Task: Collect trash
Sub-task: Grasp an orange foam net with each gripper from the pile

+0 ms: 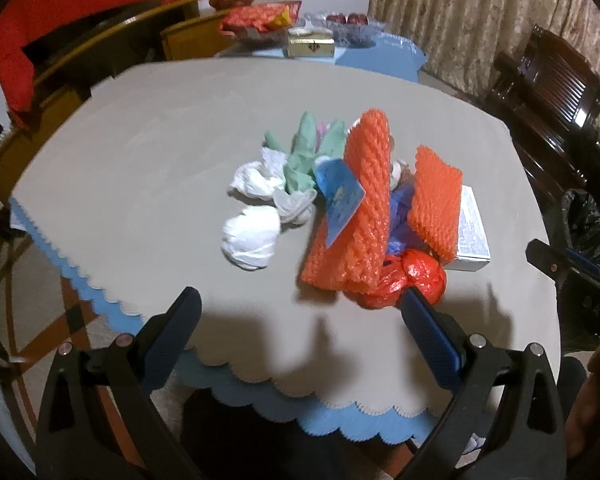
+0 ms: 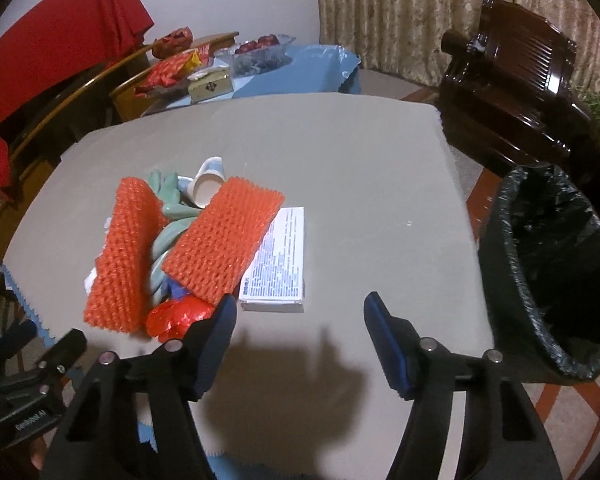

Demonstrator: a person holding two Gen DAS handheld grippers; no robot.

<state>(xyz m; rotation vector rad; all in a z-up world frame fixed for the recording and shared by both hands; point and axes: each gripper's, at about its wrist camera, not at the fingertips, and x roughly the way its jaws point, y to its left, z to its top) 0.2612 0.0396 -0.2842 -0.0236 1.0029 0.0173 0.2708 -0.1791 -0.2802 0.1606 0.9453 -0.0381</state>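
in the left wrist view the left gripper (image 1: 300,304) hangs nearest, jaws spread wide with nothing between them, its right finger tip just in front of a red crumpled bag (image 1: 414,276) at the near edge of the trash pile. in the right wrist view the right gripper (image 2: 300,310) stands moderately wide and empty above bare cloth, its left finger tip close to the near end of a white printed box (image 2: 278,264); whether it touches cannot be told. the box lies flat, its long axis running from 6 toward 12 o'clock, away from the camera. just to its left, at about 10 o'clock from the right gripper, a flat orange foam net (image 2: 224,240) leans over the pile with its long axis tilted toward 1 o'clock, its right edge overlapping the box. a second, taller orange foam net (image 2: 126,256) lies further left, its length running roughly 6 to 12. in the left view, white crumpled tissue (image 1: 252,240) sits at 11 o'clock from the left gripper, with green paper (image 1: 306,156) behind it. all rests on the grey tablecloth (image 1: 160,128). a black-lined trash bin (image 2: 552,272) stands off the table's edge at 2 o'clock from the right gripper. beyond, a second table carries a small gold box (image 1: 311,46).
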